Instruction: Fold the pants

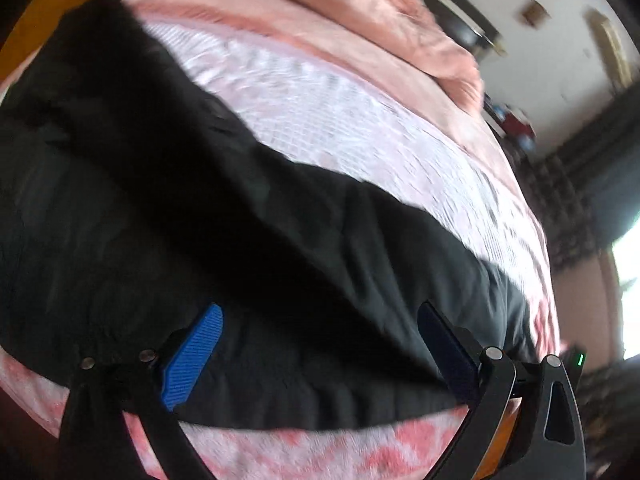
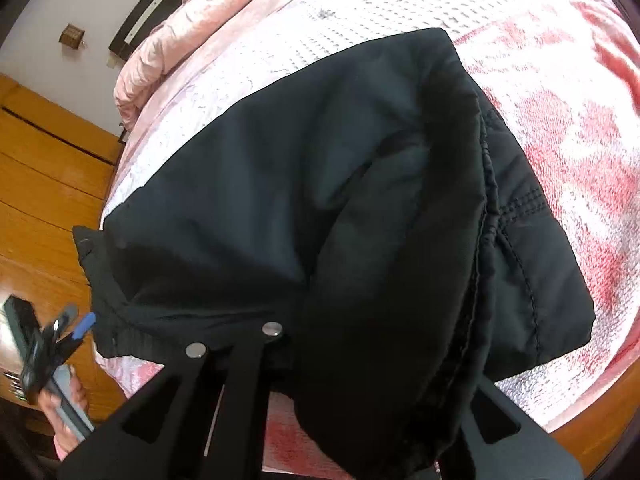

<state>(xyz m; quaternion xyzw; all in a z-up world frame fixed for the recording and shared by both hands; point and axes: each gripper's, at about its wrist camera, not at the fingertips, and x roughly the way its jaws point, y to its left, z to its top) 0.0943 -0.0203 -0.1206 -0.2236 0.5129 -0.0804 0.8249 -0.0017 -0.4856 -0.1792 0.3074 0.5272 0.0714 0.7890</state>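
Black pants [image 2: 320, 184] lie partly folded on a bed with a pink and white cover [image 2: 580, 128]. In the left wrist view the pants [image 1: 200, 200] spread across the bed. My left gripper [image 1: 320, 344] is open just above them, its blue-padded fingers [image 1: 192, 356] wide apart with nothing between. It also shows at the lower left of the right wrist view [image 2: 76, 328], off the bed's edge. My right gripper [image 2: 380, 360] is shut on a bunched fold of the pants [image 2: 400, 320], which drapes over and hides its fingertips.
A crumpled pink blanket [image 1: 360, 20] lies at the far end of the bed. A wooden floor [image 2: 44, 184] runs along the bed's left side. A white wall [image 1: 560, 60] and dark furniture [image 1: 580, 208] stand beyond the bed. The bed cover's near edge [image 1: 320, 452] is below my left gripper.
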